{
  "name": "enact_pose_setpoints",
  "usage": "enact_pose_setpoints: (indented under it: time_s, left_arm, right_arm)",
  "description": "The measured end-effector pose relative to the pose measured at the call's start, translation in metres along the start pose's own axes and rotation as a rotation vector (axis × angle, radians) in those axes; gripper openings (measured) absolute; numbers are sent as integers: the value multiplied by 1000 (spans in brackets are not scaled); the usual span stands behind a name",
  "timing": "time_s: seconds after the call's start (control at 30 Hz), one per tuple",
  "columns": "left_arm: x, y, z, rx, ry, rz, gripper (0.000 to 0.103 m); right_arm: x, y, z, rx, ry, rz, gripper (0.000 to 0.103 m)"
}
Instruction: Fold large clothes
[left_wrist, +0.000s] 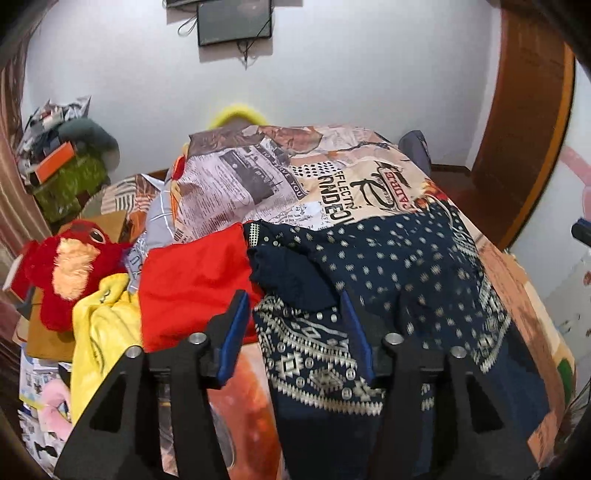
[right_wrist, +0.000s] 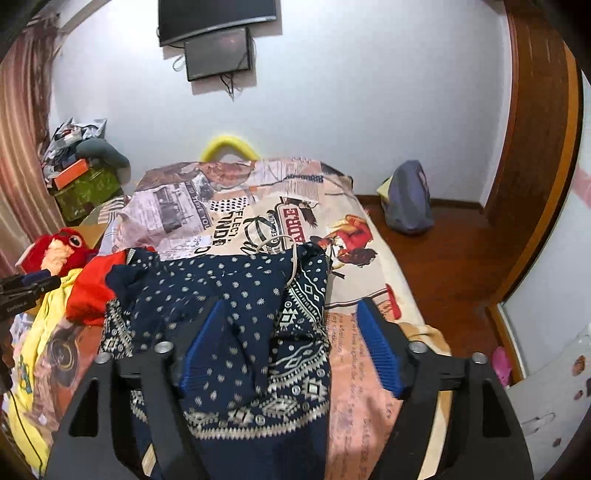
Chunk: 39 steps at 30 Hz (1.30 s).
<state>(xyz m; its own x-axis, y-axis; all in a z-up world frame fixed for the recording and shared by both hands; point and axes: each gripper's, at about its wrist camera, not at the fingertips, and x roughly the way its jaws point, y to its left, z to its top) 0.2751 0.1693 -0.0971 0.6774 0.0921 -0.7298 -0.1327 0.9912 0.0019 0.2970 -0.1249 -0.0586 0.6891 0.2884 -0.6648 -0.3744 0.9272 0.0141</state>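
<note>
A large navy garment (left_wrist: 388, 273) with white dots and a patterned border lies crumpled on the bed; it also shows in the right wrist view (right_wrist: 236, 295). My left gripper (left_wrist: 293, 306) is open over the garment's left edge, with cloth between its blue pads (left_wrist: 236, 332). My right gripper (right_wrist: 290, 314) is open wide over the garment's right part, its right pad (right_wrist: 380, 347) above the bedsheet. Neither holds anything.
A red garment (left_wrist: 192, 280) and a yellow one (left_wrist: 99, 325) lie left of the navy one. A red plush toy (left_wrist: 62, 266) sits at the bed's left. The printed bedsheet (right_wrist: 280, 206) covers the bed. A grey bag (right_wrist: 406, 203) stands on the wooden floor. The left gripper's body (right_wrist: 22, 291) shows at the left.
</note>
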Motion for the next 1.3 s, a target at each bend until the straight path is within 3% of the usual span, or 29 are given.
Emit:
enact_pose_setpoints:
  time_s: [0.07, 0.13, 0.2, 0.43, 0.67, 0.87, 1.07, 1.13, 1.2, 1.3]
  left_arm:
    - [-11, -2, -11, 15, -7, 4, 68]
    - [-17, -3, -22, 11, -6, 20, 88]
    - [-21, -2, -39, -1, -7, 23, 89]
    - [-2, 9, -85, -37, 132, 1, 89]
    - [27, 26, -135, -151, 310, -154, 89]
    - [50, 36, -178, -259, 415, -236, 88]
    - [57, 37, -198, -327, 444, -347, 64]
    - [58, 32, -199, -310, 442, -370, 48]
    - [59, 27, -199, -290, 452, -381, 36]
    - [62, 22, -199, -267, 447, -377, 27]
  right_arm:
    - [-8, 3, -7, -21, 1, -4, 74]
    - [-12, 5, -16, -39, 14, -15, 74]
    - [-13, 7, -24, -61, 26, -29, 74]
    - [-5, 5, -64, -84, 115, -73, 74]
    - [15, -10, -112, 6, 255, -18, 74]
    - [37, -16, -145, 45, 346, 13, 74]
    - [62, -29, -172, 158, 447, 83, 74]
    - [68, -33, -178, 201, 462, 115, 73]
    - [71, -34, -182, 241, 461, 159, 66]
    - [74, -36, -181, 278, 455, 209, 54]
